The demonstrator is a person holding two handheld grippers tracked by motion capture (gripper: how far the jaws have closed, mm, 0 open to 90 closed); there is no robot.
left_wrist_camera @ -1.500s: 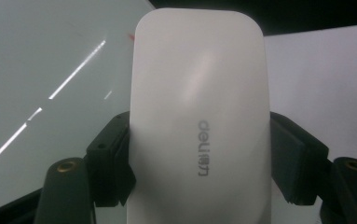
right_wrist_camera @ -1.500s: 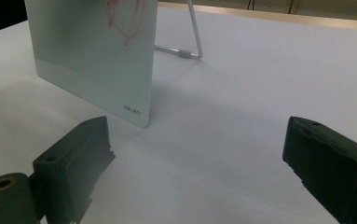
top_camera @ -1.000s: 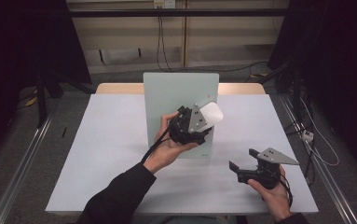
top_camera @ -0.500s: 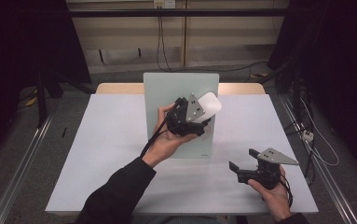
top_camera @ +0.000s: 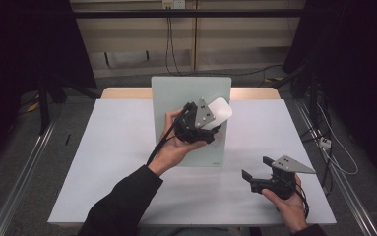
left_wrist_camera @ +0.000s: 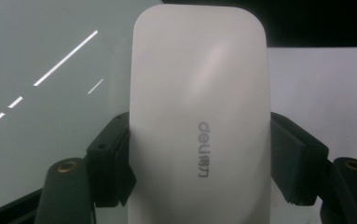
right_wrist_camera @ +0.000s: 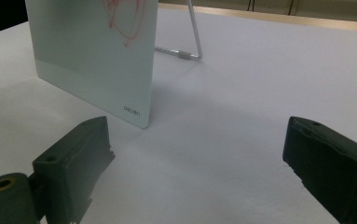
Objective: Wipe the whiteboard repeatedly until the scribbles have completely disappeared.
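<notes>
Since the earlier frame, the left gripper [top_camera: 214, 119] rises and shifts a little toward 12 o'clock along the board's face, while the right gripper [top_camera: 258, 173] holds its place. Clamped between the left jaws is a white eraser [top_camera: 219, 112], gripped by its long sides and held up against the board [top_camera: 176, 93] near its 3 o'clock edge. The right gripper's jaws stand wide and empty, low over the table [top_camera: 117, 147] at about 5 o'clock, well apart from the board.

Open room lies all along the table's 9 o'clock half and between the board's lower corner and the right gripper. The board stands upright on a thin wire stand [right_wrist_camera: 192, 35] behind it, at the table's 12 o'clock side.

"deli" reads in grey on the eraser's back [left_wrist_camera: 204, 149], and small grey lettering, too small to read surely, sits at the board's lower corner [right_wrist_camera: 132, 111]. Red scribble [right_wrist_camera: 125, 18] marks the board's face.

White covers the table; a wooden edge shows at 12 o'clock. Dark curtains, cables and grey floor surround it.
</notes>
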